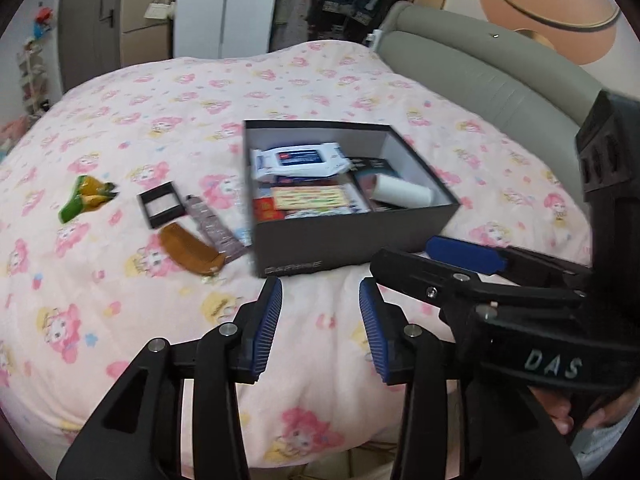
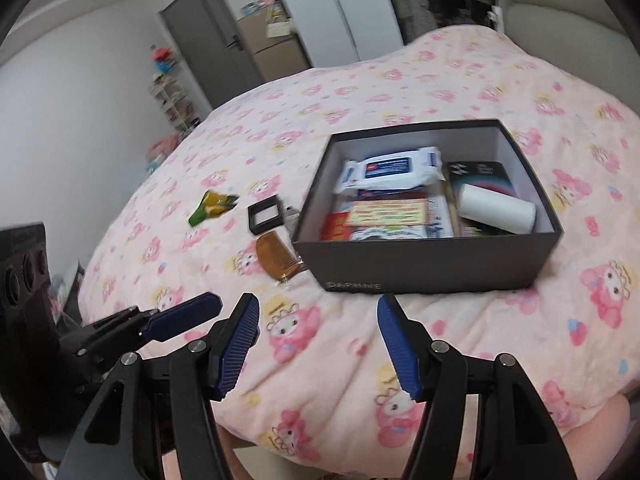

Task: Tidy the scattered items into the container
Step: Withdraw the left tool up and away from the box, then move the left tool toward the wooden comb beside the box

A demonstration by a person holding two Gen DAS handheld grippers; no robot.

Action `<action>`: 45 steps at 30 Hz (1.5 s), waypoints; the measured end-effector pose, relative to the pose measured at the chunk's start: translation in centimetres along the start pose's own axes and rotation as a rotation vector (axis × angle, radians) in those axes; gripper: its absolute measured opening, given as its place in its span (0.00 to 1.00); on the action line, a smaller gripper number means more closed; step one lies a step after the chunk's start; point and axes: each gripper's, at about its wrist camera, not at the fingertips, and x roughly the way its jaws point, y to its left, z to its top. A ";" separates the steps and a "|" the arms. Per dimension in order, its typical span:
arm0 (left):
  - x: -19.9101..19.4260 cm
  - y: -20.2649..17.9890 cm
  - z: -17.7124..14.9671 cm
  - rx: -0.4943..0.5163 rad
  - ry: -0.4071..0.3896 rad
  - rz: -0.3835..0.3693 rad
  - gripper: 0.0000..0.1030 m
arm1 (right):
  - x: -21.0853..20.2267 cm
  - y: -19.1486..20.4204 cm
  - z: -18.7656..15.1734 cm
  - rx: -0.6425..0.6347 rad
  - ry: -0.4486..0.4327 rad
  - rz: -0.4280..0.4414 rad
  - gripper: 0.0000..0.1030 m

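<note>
Comb (image 2: 277,257) lies slantwise, teeth seemingly toward box (image 2: 432,264).

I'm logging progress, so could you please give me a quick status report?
Left gripper and right gripper open, empty. Box partly filled. Comb, tube, black case, green packet on bedspread. Nothing blocking.

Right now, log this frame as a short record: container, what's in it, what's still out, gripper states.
container: dark box, open, on the pink bedspread
inside: wipes pack, white roll, printed packets
still out, left of box: green-yellow wrapper, black frame, patterned tube, wooden comb
left gripper: open, empty
right gripper: open, empty
</note>
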 end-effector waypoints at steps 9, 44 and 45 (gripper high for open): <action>-1.0 5.2 -2.0 -0.108 -0.015 0.031 0.39 | 2.6 3.4 -0.6 -0.047 0.031 0.039 0.57; 12.1 18.8 -5.3 -0.436 0.044 0.023 0.30 | 24.1 4.0 -1.3 -0.007 0.209 -0.011 0.32; 12.2 19.0 -5.4 -0.439 0.043 0.022 0.30 | 24.5 3.9 -1.4 -0.006 0.207 -0.011 0.32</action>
